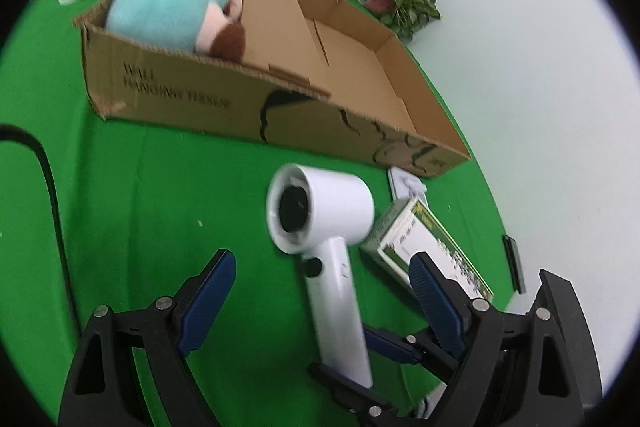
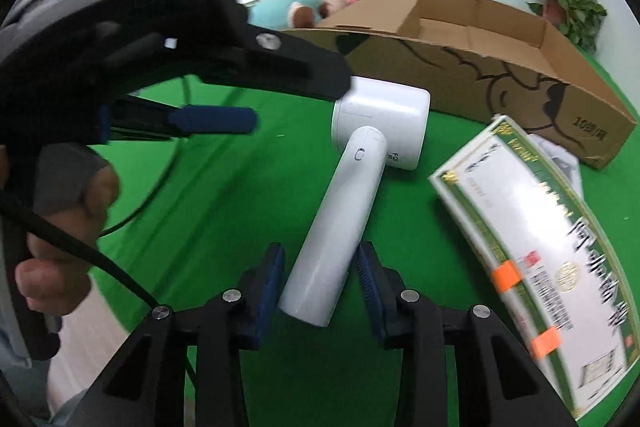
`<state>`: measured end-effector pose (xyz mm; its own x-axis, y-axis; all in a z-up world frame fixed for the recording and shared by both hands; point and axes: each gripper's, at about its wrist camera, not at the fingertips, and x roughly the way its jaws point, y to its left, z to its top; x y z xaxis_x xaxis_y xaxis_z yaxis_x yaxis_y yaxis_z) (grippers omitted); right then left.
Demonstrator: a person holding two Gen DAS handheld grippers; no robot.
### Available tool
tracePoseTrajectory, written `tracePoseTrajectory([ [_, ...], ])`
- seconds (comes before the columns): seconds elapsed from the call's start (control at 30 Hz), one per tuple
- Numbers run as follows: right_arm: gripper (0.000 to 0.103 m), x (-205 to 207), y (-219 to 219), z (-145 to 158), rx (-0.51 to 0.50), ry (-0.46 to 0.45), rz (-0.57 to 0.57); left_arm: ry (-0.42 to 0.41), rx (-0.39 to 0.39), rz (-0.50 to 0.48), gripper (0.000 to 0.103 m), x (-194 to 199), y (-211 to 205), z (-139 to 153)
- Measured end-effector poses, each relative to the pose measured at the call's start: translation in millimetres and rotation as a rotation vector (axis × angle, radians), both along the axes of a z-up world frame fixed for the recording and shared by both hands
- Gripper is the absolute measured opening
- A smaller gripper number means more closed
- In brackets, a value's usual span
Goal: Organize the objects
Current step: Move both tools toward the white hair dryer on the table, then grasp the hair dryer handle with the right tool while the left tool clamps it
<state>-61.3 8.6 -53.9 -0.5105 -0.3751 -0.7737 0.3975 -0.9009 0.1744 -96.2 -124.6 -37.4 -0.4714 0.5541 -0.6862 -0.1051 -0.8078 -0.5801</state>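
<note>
Right wrist view: right gripper (image 2: 320, 275) clamps the hair dryer (image 2: 352, 171) handle (left gripper (image 1: 320, 291) spread); next, lift into cardboard box (image 2: 500, 67).

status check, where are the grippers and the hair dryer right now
Right gripper shut on hair dryer handle. Left gripper open beside it. Cardboard box ahead, plush toy inside. Green-white carton close alongside.

We see bright, even light, soft shadows. Round fisheye bends edges, corners black. Box (image 1: 276, 75) print blurry, carton (image 2: 532, 247) text smeared. Dryer (image 2: 360, 155) shines a bit.
</note>
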Motion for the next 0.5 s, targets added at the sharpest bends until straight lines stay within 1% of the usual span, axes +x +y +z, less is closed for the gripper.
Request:
tracePoseTrajectory([
  [0.03, 0.046, 2.1, -2.0, 0.9, -0.004, 0.009, 0.002, -0.016, 0.015, -0.018, 0.088, 0.0, 1.2, -3.4],
  [0.07, 0.062, 2.9, -3.5, 1.6, -0.002, 0.021, -0.001, -0.029, 0.033, -0.039, 0.088, 0.4, 3.2, -6.7],
  [0.13, 0.075, 3.0, -2.4, 4.0, -0.023, 0.044, -0.008, -0.049, 0.054, -0.068, 0.088, 0.7, 7.0, -12.4],
  [0.2, 0.077, 1.5, -1.3, 6.4, -0.022, 0.062, -0.014, -0.071, 0.054, -0.079, 0.088, 0.1, 10.3, -17.7],
  [0.27, 0.077, -1.8, -1.2, 5.3, 0.006, 0.069, -0.026, -0.093, 0.073, -0.088, 0.088, -2.9, 12.8, -22.5],
  [0.37, 0.077, -8.5, 0.9, -0.3, 0.011, 0.041, -0.044, -0.120, 0.095, -0.108, 0.088, -7.8, 19.6, -28.2],
  [0.4, 0.076, -10.5, 1.2, -1.8, 0.013, 0.036, -0.047, -0.118, 0.101, -0.118, 0.088, -9.0, 22.1, -28.3],
  [0.43, 0.071, -11.1, 1.7, -2.8, 0.009, 0.032, -0.044, -0.122, 0.107, -0.126, 0.088, -9.9, 24.0, -28.5],
  [0.47, 0.065, -12.0, 2.8, -3.5, 0.007, 0.029, -0.041, -0.126, 0.119, -0.136, 0.088, -11.5, 26.1, -29.2],
  [0.5, 0.062, -12.3, 2.3, -4.5, 0.010, 0.025, -0.039, -0.131, 0.127, -0.142, 0.088, -12.8, 27.5, -29.7],
])
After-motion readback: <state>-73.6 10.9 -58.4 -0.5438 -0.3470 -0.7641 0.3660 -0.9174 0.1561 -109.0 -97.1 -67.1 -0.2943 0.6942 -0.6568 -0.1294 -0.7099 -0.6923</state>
